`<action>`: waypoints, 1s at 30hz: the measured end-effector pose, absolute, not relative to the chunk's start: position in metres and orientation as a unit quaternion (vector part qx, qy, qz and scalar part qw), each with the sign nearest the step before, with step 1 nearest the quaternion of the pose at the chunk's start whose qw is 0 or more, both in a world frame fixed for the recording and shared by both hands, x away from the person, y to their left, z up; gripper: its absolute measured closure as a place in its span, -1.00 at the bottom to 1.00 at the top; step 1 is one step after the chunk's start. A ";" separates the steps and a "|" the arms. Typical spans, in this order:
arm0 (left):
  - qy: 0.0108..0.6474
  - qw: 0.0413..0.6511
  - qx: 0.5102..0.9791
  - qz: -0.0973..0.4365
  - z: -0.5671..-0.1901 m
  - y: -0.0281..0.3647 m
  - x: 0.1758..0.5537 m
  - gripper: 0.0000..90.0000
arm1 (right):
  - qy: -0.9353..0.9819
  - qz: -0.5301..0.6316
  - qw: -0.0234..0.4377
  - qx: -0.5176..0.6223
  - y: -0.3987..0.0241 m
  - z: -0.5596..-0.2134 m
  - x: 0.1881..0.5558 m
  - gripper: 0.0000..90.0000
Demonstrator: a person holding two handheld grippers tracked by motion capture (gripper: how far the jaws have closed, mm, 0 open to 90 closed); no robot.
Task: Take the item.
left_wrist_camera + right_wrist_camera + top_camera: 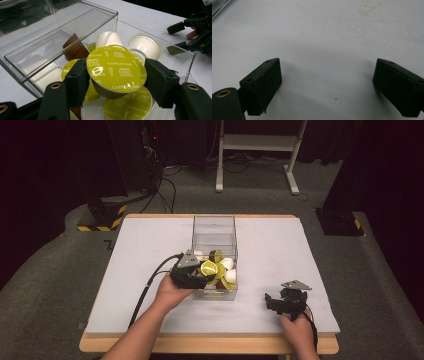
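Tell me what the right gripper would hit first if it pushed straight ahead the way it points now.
Probably just the white table surface. The right gripper has its jaws spread wide with nothing between them, and its view shows bare tabletop ahead; depth is hard to judge.

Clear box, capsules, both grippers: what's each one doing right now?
Clear box: open on top, upright on the table, capsules inside.
Green capsule: held between the left gripper's jaws, above the pile.
White capsules: lying in the box.
Left gripper: shut on the green capsule.
Right gripper: open, empty, over bare table.
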State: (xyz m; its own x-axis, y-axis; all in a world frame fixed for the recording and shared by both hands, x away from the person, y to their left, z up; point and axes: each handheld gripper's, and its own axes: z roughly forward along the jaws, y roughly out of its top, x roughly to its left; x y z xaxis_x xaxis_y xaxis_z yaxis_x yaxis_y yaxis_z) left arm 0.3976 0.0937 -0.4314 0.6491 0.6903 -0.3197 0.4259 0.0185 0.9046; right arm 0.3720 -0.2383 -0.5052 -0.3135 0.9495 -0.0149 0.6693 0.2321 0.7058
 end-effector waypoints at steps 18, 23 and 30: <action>0.414 0.613 0.663 0.112 -0.422 0.118 0.394 -0.14 | 0.751 0.305 0.229 0.539 -0.238 -0.505 0.372 -0.81; 0.418 0.618 0.655 0.116 -0.418 0.128 0.392 -0.14 | 0.751 0.305 0.230 0.539 -0.238 -0.505 0.372 -0.81; 0.427 0.626 0.642 0.121 -0.415 0.142 0.389 -0.14 | 0.751 0.305 0.230 0.539 -0.238 -0.505 0.372 -0.81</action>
State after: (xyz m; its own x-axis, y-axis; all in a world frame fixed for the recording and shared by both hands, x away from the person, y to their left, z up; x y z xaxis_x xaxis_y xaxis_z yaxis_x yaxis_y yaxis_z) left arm 0.3887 0.1424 -0.4155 0.6057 0.6996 -0.3791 0.3966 0.1476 0.9061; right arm 0.3720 -0.2382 -0.5052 -0.3137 0.9494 -0.0167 0.6690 0.2335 0.7056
